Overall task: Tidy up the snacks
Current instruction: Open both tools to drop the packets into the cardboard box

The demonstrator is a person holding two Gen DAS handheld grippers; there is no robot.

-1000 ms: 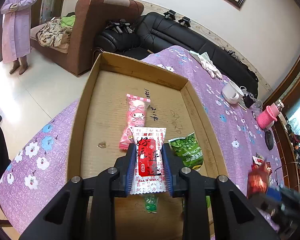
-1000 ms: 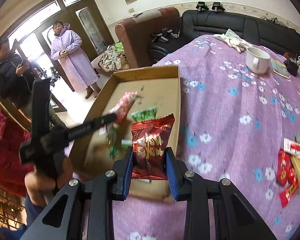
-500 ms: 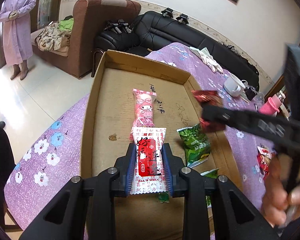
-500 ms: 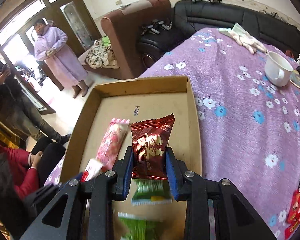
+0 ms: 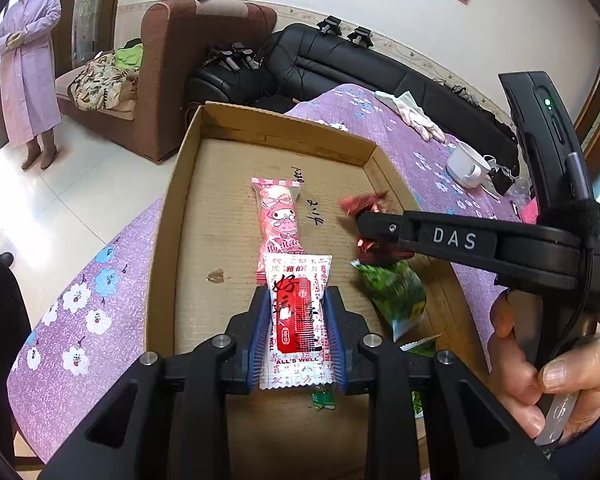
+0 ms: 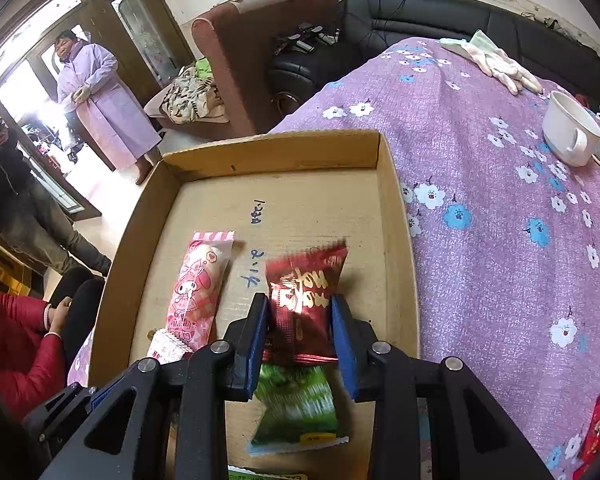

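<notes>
My left gripper [image 5: 296, 300] is shut on a white-and-red snack packet [image 5: 298, 312] and holds it over the near part of a shallow cardboard box [image 5: 168, 216]. My right gripper [image 6: 300, 308] is over the box [image 6: 396, 240] with its jaws slightly apart; a dark red snack packet [image 6: 304, 292] sits between them, motion-blurred. In the left wrist view the right gripper reaches in from the right with the dark red packet [image 5: 360, 208]. A pink Melody packet [image 5: 278, 220] [image 6: 198, 284] and a green packet [image 5: 396, 292] [image 6: 296, 404] lie in the box.
The box sits on a purple flowered tablecloth [image 6: 500, 220]. A white mug [image 6: 572, 130] and white gloves [image 6: 496, 60] lie further back. More snacks lie at the right edge [image 6: 598, 428]. Sofas and a standing person [image 5: 24, 68] are beyond the table.
My right gripper has come down into the box over the green packet, and its jaws have begun to part around the dark red packet. My left gripper still holds its packet, nearly still.
</notes>
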